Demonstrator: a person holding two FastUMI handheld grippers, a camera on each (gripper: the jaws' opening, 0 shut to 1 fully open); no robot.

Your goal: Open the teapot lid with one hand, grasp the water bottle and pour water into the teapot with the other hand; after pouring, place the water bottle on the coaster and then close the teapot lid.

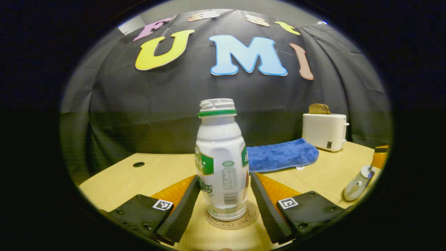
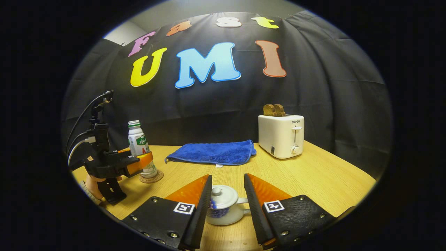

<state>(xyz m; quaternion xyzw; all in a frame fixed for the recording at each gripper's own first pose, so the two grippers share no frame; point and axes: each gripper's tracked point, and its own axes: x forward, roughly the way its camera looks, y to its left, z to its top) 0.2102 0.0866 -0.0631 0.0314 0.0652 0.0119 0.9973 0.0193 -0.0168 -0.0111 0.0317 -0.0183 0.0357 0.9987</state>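
A white, uncapped water bottle (image 1: 222, 164) with a green neck ring stands upright on a round coaster (image 1: 232, 220). My left gripper (image 1: 224, 176) brackets it. One finger lies against the bottle's side and the other sits a sliver away, so the jaws look open. From the right gripper view, the left gripper (image 2: 141, 161) and a hand sit at the bottle (image 2: 138, 141) on the far left. My right gripper (image 2: 228, 175) stands open over the small white teapot (image 2: 223, 207). The teapot's knobbed lid (image 2: 217, 194) rests on the pot, and neither finger presses on it.
A folded blue towel (image 2: 212, 152) lies at the back of the wooden table (image 2: 313, 174). A white toaster (image 2: 281, 135) holding bread stands at the back right. A hole (image 1: 138, 164) is cut in the tabletop at the left.
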